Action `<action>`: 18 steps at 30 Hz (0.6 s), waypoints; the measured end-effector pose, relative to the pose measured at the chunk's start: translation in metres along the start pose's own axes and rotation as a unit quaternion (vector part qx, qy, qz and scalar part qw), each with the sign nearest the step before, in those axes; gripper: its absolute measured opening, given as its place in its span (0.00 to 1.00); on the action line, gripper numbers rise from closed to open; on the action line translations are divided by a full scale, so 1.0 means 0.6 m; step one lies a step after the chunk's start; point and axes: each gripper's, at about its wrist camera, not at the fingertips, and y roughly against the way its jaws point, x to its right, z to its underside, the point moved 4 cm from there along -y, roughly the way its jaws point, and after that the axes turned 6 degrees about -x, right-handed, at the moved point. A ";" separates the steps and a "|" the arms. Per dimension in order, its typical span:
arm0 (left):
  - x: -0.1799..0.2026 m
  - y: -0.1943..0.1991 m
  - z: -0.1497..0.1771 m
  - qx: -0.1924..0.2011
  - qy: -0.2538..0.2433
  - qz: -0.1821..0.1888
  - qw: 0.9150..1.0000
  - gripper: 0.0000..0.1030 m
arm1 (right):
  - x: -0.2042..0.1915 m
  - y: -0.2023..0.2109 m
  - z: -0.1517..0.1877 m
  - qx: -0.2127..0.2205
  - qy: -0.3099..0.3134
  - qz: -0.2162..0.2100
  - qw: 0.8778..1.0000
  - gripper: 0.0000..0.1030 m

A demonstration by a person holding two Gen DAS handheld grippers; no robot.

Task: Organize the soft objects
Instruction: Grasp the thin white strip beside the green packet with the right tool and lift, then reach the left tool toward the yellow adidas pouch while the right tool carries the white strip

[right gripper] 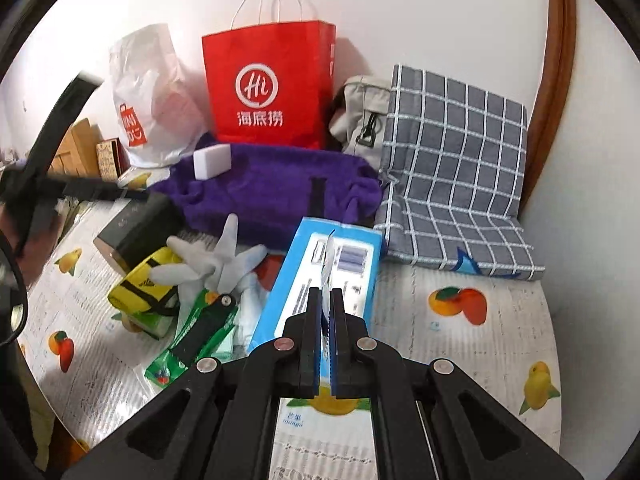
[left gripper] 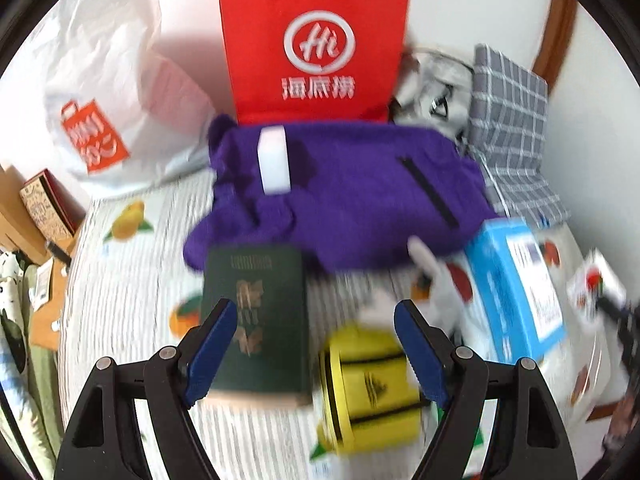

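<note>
Bedsheet (right gripper: 460, 340): white striped cloth with printed fruit, it covers the surface under all things in both views.
Left gripper (left gripper: 316, 354): black arms with blue pads, low centre of the left wrist view; the jaws are spread wide and nothing is between the pads. This view is blurred.
Right gripper (right gripper: 327, 344): low centre of the right wrist view; the jaws are pressed together and they pinch a thin white tissue sheet (right gripper: 329, 268), which stands up out of the light blue tissue pack (right gripper: 308, 280).
Purple fleece garment (right gripper: 272, 188): soft, with a black zipper, it lies across the middle of the frame, in front of the red paper bag (right gripper: 268, 92) with white logo.
White sponge block (right gripper: 212, 162): it rests on the left end of the purple garment.
White fabric glove (right gripper: 216, 260): fingers spread, left of the tissue pack, it touches the yellow pouch (right gripper: 140, 284) with black straps.
Dark green book (left gripper: 256, 320): in the left wrist view it lies behind the left pad, just beside the yellow pouch.
Green packet (right gripper: 192, 332): lower left of centre in the right wrist view, partly under the gripper.
Grey checked folded cloth (right gripper: 456, 168): right side, against the wall.
Grey bag (right gripper: 360, 116): between the red bag and the checked cloth.
White plastic bag (right gripper: 148, 104): upper left, with orange print.
</note>
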 end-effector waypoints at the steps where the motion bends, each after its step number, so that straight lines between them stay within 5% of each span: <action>1: 0.001 0.000 0.015 -0.003 0.000 0.000 1.000 0.77 | 0.001 -0.001 -0.003 0.002 0.001 -0.001 1.000 0.03; 9: 0.019 -0.010 0.106 -0.030 -0.005 0.035 0.999 0.77 | -0.006 -0.019 -0.046 0.019 0.009 -0.011 1.000 0.03; 18: 0.046 -0.030 0.114 -0.043 -0.023 0.048 0.998 0.77 | -0.021 -0.047 -0.104 0.025 0.012 -0.016 0.999 0.03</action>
